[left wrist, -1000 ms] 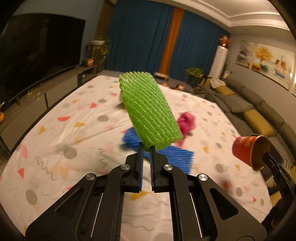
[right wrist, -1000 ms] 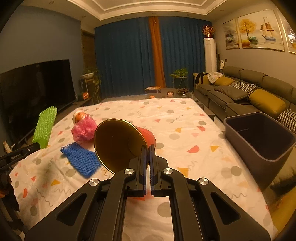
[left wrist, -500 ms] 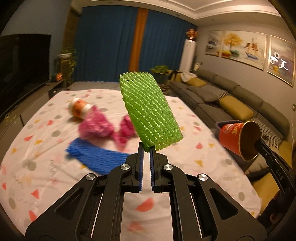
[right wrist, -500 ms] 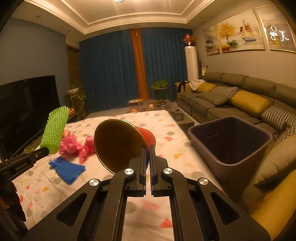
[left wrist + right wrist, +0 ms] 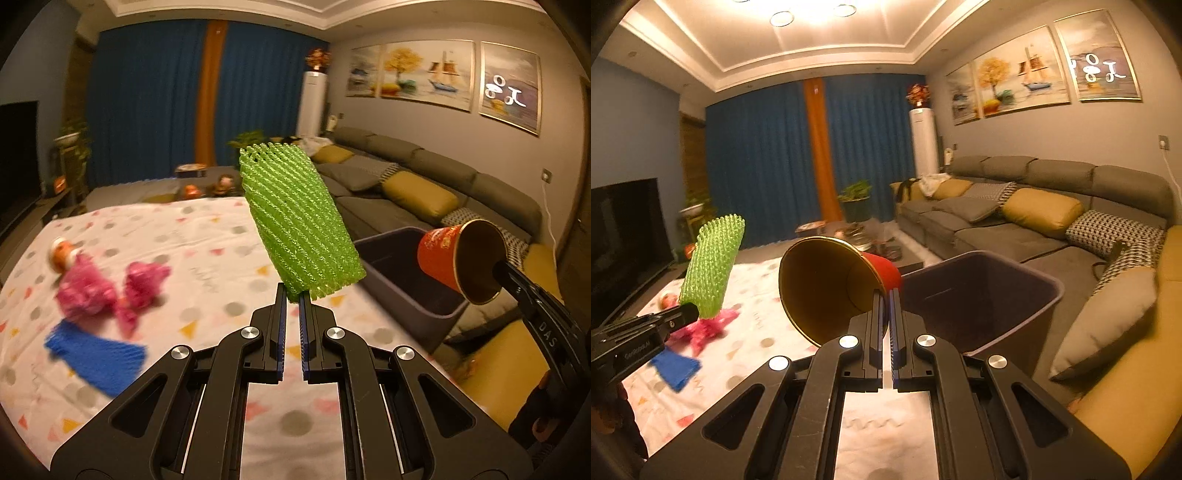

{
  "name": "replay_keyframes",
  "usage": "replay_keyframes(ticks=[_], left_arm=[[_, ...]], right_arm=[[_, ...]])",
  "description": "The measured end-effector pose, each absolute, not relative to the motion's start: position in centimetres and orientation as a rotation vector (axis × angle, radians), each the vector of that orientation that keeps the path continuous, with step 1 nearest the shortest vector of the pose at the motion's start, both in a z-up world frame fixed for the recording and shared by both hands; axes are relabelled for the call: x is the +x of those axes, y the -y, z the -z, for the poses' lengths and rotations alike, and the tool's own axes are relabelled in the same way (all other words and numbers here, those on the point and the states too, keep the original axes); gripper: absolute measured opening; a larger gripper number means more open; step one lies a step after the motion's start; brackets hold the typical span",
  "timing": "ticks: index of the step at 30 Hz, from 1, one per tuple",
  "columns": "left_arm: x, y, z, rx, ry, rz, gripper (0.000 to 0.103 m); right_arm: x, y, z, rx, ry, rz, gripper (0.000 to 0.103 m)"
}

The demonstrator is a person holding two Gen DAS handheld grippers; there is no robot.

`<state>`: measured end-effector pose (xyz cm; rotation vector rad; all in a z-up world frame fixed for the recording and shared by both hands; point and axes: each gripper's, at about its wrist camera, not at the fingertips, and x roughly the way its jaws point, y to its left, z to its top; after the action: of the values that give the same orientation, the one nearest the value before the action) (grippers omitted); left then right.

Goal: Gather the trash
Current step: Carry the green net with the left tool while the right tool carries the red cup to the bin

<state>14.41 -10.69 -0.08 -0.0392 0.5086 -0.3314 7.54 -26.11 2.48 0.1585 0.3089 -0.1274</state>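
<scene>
The left gripper [image 5: 291, 295] pinches a green foam net [image 5: 297, 221] upright at 12 o'clock; the right gripper [image 5: 886, 295] clamps a red paper cup [image 5: 834, 288] by its rim — the bin [image 5: 1027, 273] sits at 2 o'clock, just beyond.

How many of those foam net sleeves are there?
3 visible: green sleeve held in the left gripper, blue sleeve and crumpled pink sleeve on the cloth. Others may be hidden.
</scene>
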Motion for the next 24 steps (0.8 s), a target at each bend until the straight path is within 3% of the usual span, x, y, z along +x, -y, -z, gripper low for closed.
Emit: replay_keyframes(ticks=[24], left_arm=[[22.3, 23.8, 3.0, 0.016, -0.598, 0.592, 0.006]], right_arm=[[12.0, 34.6, 0.0, 0.233, -0.352, 0.281, 0.004]])
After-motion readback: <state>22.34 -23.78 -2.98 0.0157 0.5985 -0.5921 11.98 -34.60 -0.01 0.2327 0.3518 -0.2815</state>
